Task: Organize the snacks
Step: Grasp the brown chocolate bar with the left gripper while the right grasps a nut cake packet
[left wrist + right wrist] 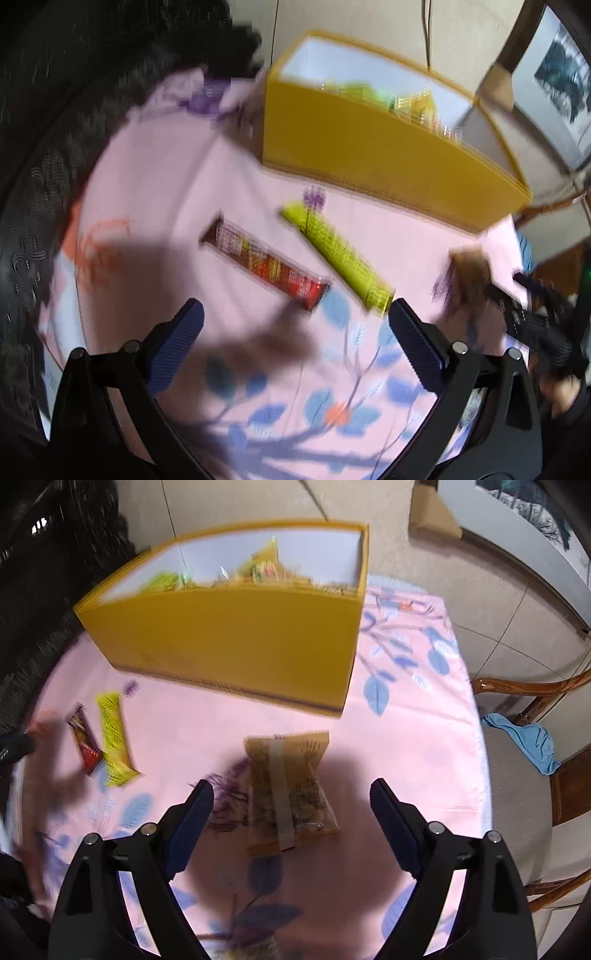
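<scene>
A yellow box [373,147] holding several snack packets stands at the back of the pink flowered tablecloth [155,184]; it also shows in the right wrist view [236,642]. A red-brown bar [264,262] and a lime-green bar [338,253] lie side by side ahead of my open, empty left gripper [295,321]. In the right wrist view the two bars [85,740] [112,734] lie at the left. A tan nut packet [291,790] lies between the fingers of my open right gripper [291,797], which hovers above it.
The right gripper [532,317] shows at the right of the left wrist view, beside the tan packet [469,273]. A wooden chair [532,694] with a blue cloth [524,742] stands right of the table. A dark woven wall [44,572] is at the left.
</scene>
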Action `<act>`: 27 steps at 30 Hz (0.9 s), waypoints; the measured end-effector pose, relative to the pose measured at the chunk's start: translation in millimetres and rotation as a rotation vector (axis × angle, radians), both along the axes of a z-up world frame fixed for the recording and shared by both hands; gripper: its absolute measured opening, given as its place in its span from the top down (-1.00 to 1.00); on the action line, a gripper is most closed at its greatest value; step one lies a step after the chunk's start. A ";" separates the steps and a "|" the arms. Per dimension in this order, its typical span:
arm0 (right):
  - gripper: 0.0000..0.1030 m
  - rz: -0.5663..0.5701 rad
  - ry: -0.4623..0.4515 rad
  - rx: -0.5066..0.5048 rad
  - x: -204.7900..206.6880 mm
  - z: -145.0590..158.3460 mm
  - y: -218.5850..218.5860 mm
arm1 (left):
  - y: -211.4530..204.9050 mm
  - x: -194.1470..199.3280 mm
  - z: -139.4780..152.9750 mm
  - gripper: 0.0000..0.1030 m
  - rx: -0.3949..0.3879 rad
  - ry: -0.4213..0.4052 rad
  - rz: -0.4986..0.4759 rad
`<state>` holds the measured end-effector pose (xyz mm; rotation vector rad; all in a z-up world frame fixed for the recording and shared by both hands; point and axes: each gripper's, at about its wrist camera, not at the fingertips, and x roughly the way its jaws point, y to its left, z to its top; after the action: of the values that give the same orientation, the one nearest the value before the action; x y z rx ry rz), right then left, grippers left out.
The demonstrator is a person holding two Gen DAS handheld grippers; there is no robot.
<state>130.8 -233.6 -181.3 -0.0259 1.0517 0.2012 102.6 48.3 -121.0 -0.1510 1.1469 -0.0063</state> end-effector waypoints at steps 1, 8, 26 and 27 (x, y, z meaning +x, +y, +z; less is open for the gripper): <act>-0.69 -0.002 0.008 -0.010 3.2 -7.3 2.5 | 2.4 -5.3 -5.6 -0.96 0.000 0.020 -0.001; -0.17 -0.034 0.034 -0.035 9.4 -33.7 8.8 | 19.5 -17.5 -13.3 -0.96 0.022 0.035 0.034; 0.01 0.117 0.100 -0.001 -41.9 -28.2 54.0 | 42.5 53.0 -69.6 -0.96 -0.022 0.141 0.321; 0.01 0.116 0.099 -0.001 -42.4 -28.6 54.2 | 41.1 56.4 -73.0 -0.96 -0.021 0.152 0.322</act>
<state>88.4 -179.4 -209.9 -0.0792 1.1504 0.3096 159.0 89.4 -194.0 -0.3587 1.2633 0.2824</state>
